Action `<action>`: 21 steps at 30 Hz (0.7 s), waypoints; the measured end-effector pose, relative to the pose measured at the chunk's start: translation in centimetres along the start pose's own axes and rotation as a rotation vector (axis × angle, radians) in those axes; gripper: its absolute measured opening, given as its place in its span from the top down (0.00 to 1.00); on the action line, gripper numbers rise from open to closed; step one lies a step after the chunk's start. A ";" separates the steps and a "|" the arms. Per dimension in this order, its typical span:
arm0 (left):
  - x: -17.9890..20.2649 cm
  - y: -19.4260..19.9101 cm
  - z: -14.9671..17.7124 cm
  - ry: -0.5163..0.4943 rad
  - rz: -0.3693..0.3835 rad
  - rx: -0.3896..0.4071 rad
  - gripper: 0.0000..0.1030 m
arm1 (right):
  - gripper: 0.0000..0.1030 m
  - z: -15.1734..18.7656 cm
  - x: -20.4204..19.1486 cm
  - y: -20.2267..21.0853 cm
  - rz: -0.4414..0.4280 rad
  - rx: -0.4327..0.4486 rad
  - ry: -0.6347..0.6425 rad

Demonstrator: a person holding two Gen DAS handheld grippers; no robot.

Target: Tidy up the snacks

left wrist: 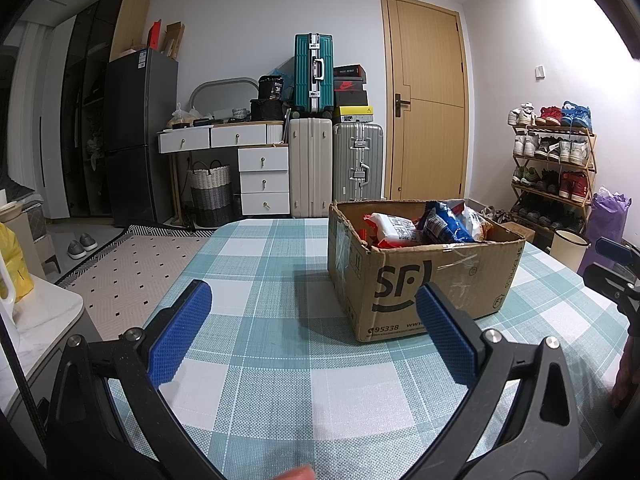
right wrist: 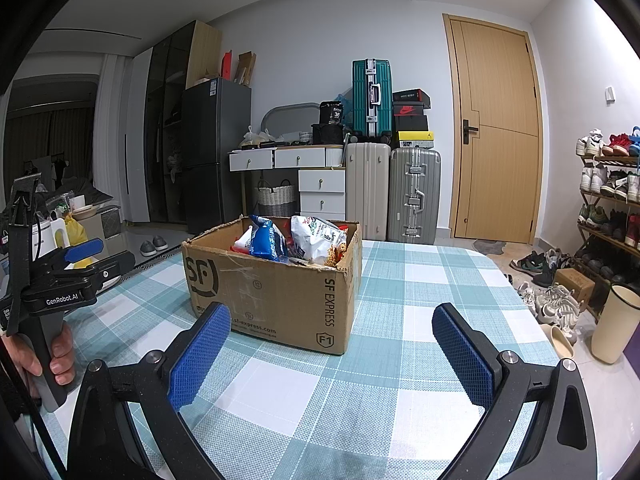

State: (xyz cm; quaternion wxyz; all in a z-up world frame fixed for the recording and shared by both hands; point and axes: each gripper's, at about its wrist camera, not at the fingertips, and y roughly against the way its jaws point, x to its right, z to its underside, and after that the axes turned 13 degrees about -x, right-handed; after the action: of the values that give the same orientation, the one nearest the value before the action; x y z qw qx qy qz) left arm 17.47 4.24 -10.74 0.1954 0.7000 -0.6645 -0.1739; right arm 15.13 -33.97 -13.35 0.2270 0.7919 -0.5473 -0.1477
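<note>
An open cardboard box (left wrist: 404, 280) (right wrist: 280, 292) printed "SF" stands on the checked tablecloth, filled with snack bags: a blue bag (left wrist: 446, 226) (right wrist: 266, 240), a white bag (left wrist: 394, 228) (right wrist: 316, 236) and red packets. My left gripper (left wrist: 312, 296) is open, hovering over the table just short of the box's near left corner, nothing between its blue pads. My right gripper (right wrist: 332, 320) is also open and empty, in front of the box's right corner. The left gripper's body (right wrist: 64, 276), held by a hand, shows at the left edge of the right wrist view.
The table (left wrist: 280, 360) (right wrist: 400, 360) has free cloth on both sides of the box. Beyond it are suitcases (left wrist: 336, 168), a drawer unit (left wrist: 264, 176), a fridge (left wrist: 136, 132), a door (left wrist: 428, 100), a shoe rack (left wrist: 552, 164) and a cream bin (right wrist: 616, 324).
</note>
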 end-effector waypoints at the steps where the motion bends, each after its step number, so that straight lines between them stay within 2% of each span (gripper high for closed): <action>1: 0.0 0.1 0.0 0.000 0.000 0.000 0.01 | 0.00 0.0 0.0 0.1 0.000 0.000 0.000; 21: 0.0 0.2 0.0 -0.001 0.002 0.002 0.01 | 0.00 0.0 0.0 0.1 0.000 0.000 0.000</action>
State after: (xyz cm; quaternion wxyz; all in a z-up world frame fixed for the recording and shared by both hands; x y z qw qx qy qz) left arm 17.30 4.21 -10.67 0.1947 0.6995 -0.6653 -0.1735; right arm 15.06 -34.00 -13.31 0.2268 0.7919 -0.5475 -0.1476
